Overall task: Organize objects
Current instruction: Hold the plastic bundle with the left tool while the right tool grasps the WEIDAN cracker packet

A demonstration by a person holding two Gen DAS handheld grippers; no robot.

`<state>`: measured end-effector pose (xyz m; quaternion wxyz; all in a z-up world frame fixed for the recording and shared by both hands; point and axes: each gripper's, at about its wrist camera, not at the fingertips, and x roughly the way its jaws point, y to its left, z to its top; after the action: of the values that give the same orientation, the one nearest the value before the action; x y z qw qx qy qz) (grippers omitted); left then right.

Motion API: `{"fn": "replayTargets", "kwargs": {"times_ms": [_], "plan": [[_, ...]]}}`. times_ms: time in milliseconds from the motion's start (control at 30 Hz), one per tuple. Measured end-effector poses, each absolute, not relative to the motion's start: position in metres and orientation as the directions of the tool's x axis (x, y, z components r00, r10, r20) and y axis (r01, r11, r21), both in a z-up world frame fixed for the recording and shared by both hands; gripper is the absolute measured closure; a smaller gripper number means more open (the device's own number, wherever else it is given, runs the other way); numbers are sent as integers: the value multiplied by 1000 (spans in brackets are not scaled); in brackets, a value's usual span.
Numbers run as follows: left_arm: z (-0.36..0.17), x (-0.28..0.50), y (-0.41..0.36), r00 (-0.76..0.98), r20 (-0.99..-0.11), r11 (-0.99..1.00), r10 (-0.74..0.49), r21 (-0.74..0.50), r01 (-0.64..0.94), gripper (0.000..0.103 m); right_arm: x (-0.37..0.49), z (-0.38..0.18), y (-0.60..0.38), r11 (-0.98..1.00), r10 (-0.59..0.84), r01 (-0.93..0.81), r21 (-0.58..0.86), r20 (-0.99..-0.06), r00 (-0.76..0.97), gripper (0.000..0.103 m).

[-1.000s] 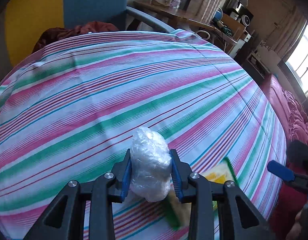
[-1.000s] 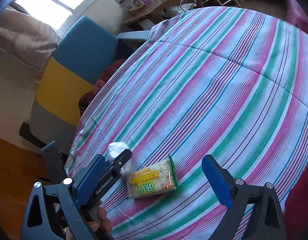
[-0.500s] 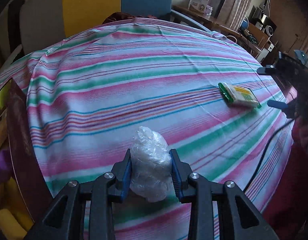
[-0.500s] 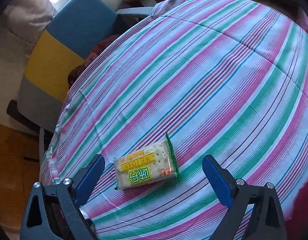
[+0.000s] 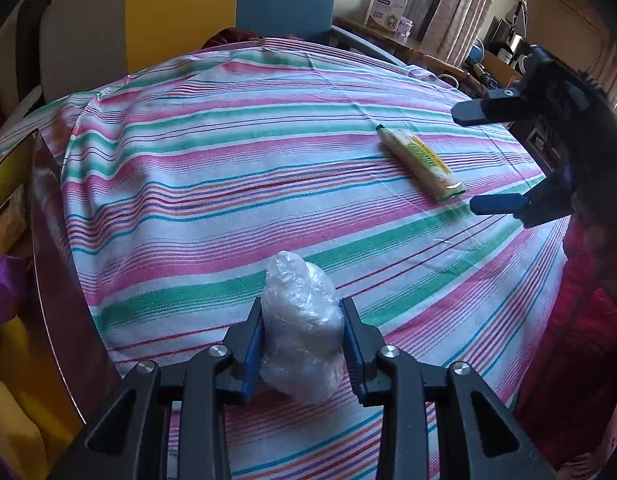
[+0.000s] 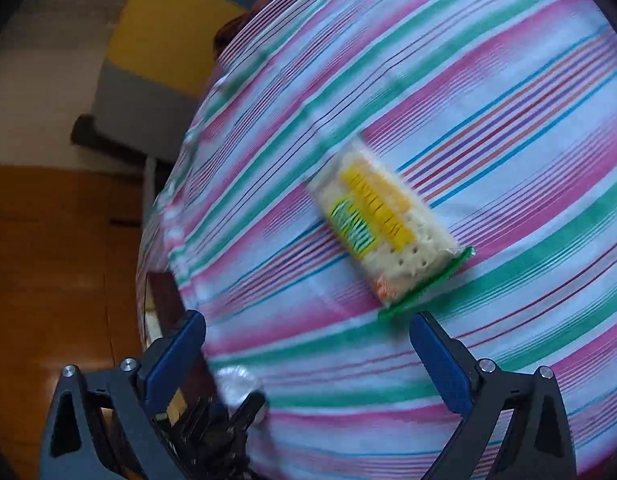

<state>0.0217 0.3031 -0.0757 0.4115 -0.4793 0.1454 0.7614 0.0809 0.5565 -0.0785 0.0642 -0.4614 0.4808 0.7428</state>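
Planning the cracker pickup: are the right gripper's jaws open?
Open: the right gripper has its jaws wide apart, empty, near the cracker packet.

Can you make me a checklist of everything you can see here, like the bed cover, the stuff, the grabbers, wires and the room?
Surface: striped cloth, a few creases, spread flat.
Job's things: plastic-wrapped bundle held off the cloth; cracker packet lying flat on the cloth.
Clutter: nothing seen on the cloth.
Grippers: left gripper jaws shut on the bundle; right gripper jaws open, near the packet, not touching.
Cables: nothing seen clearly.
Surroundings: blue and yellow chair behind; box on a wooden desk; curtain; wooden floor; open box at the cloth's left edge.
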Motion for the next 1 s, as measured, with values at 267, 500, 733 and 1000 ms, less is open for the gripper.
{"fn": "replayTargets", "kwargs": {"times_ms": [267, 500, 733, 1000], "plan": [[-77, 25, 303, -215, -844, -614, 491, -160, -773, 68, 64, -59, 554, -774, 32, -585, 243, -908, -419, 0], [-79, 25, 303, -220, -843, -618, 491, -159, -770, 68, 29, -83, 546, -844, 197, -536, -5, -933, -302, 7], [-80, 28, 307, -240, -842, -627, 484, -142, -766, 68, 35, -98, 549, -864, 201, -504, -13, -926, -320, 37], [-74, 32, 305, -277, -842, -643, 462, -103, -759, 69, 40, -98, 556, -869, 208, -493, -24, -924, -321, 37]]}}
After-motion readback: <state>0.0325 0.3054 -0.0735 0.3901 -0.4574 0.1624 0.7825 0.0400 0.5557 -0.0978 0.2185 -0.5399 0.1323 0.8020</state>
